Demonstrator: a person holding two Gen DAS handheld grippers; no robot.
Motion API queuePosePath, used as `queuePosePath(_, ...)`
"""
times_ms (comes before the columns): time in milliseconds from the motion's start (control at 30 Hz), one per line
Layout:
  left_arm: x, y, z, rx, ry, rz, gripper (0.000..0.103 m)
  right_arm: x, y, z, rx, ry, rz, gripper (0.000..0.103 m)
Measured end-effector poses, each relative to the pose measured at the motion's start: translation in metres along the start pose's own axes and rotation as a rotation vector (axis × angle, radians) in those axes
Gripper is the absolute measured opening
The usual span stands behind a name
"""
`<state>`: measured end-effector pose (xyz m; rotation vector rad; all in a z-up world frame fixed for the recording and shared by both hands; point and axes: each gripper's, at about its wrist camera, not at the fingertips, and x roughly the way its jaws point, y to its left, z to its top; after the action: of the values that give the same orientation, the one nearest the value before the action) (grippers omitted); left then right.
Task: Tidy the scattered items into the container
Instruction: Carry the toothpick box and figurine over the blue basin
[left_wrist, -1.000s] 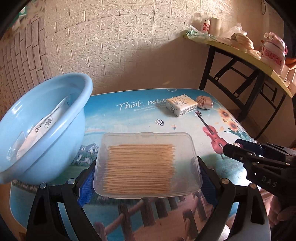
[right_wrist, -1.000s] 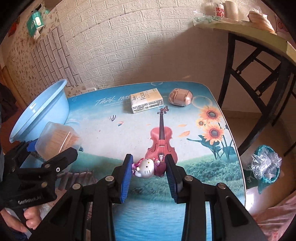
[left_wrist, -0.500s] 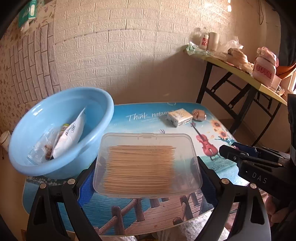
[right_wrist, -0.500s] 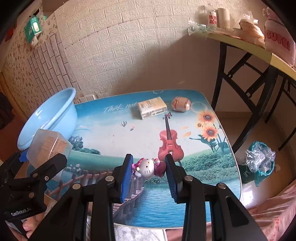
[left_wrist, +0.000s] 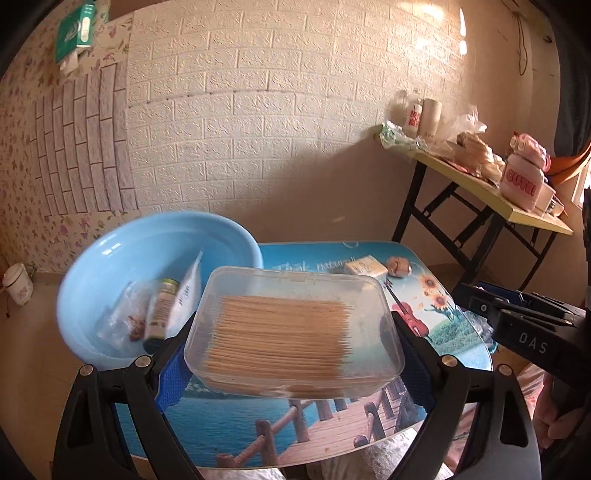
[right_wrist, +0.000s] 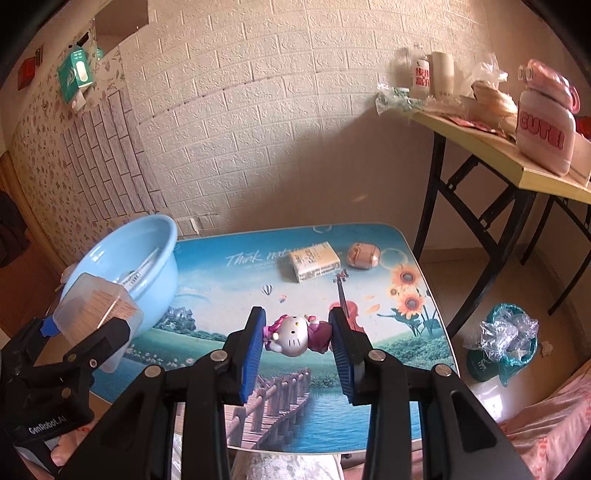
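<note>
The left tool (left_wrist: 291, 354) is clamped on a clear toothpick box (left_wrist: 295, 328), raised beside the blue basin (left_wrist: 110, 258). The right tool (right_wrist: 297, 332) grips a cat figurine (right_wrist: 293, 334) above the surface (right_wrist: 229, 288); farther back lie a carton (right_wrist: 314, 260) and a tan case (right_wrist: 362, 254).

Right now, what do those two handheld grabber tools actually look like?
Both are black plastic, with chunky angled struts and silver rivets. Each has two jaws lined with ribbed blue pads. The left gripper carries white "GenRobot.AI" lettering on its body; the right gripper reads "DAS". Bare fingers show at the handle. No cables or sleeves are visible.
</note>
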<state>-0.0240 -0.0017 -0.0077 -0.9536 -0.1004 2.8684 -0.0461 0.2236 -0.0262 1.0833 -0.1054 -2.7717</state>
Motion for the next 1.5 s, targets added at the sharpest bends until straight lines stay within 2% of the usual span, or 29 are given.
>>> queuePosePath(200, -0.023, 0.029, 0.018, -0.048, -0.042, 0.019, 0.094, -0.018, 0.013, 0.025, -0.024, -0.052, 0.0, 0.036)
queuePosePath(333, -0.035, 0.047, 0.028, -0.046, -0.08, 0.068, 0.094, -0.027, 0.026, 0.044, -0.045, -0.085, 0.013, 0.036)
queuePosePath(567, -0.044, 0.076, 0.045, -0.068, -0.096, 0.099, 0.094, -0.028, 0.064, 0.065, -0.091, -0.097, 0.083, 0.036)
queuePosePath(700, -0.046, 0.093, 0.055, -0.108, -0.073, 0.046, 0.094, -0.026, 0.083, 0.071, -0.123, -0.097, 0.112, 0.036)
queuePosePath(867, -0.047, 0.112, 0.062, -0.088, -0.074, 0.098, 0.094, -0.025, 0.108, 0.078, -0.154, -0.104, 0.162, 0.036)
queuePosePath(1067, -0.044, 0.132, 0.062, -0.084, -0.076, 0.131, 0.094, -0.013, 0.139, 0.081, -0.2, -0.091, 0.201, 0.036)
queuePosePath(1500, -0.006, 0.172, 0.059, -0.106, -0.029, 0.171, 0.094, 0.038, 0.183, 0.081, -0.249, -0.02, 0.253, 0.036)
